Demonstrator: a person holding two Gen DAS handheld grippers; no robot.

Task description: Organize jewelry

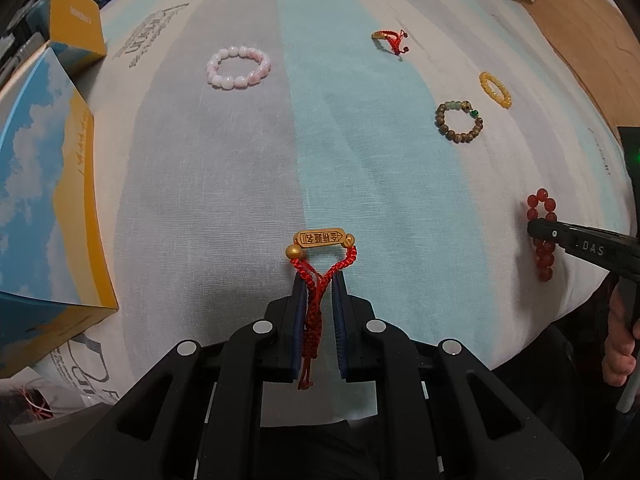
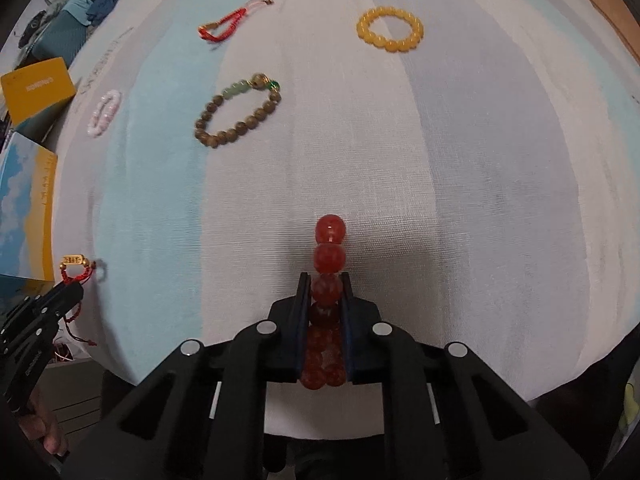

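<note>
Red cord runs between the fingers of your left gripper (image 1: 319, 280): you have it clenched on the red cord bracelet (image 1: 320, 256) by its braided tail, with the gold tag and two gold beads sticking out in front, just above the striped cloth (image 1: 200, 160). Your right gripper (image 2: 325, 284) is likewise clamped on the red bead bracelet (image 2: 329, 248), squeezed flat into a double row with two beads poking past the tips.

By my reading you are early in the job. Two pieces are in hand, and four lie loose and well apart on the cloth: the pink bead bracelet (image 1: 239, 67), the brown bead bracelet (image 2: 236, 114), the yellow bead bracelet (image 2: 390, 34) and a second, small red cord bracelet (image 2: 224, 24). None is gathered or lined up yet, as far as these views show.

Where they should go is not plain. A blue and yellow box (image 1: 44, 208) stands at your left, with a second yellow box (image 1: 76, 20) behind it, but you cannot see whether either is open or meant to hold the jewelry. The near edge of the cloth is hidden behind both grippers, the writing on the gold tag is too small to read, and the clutter at the far left corner is too blurred to name.
</note>
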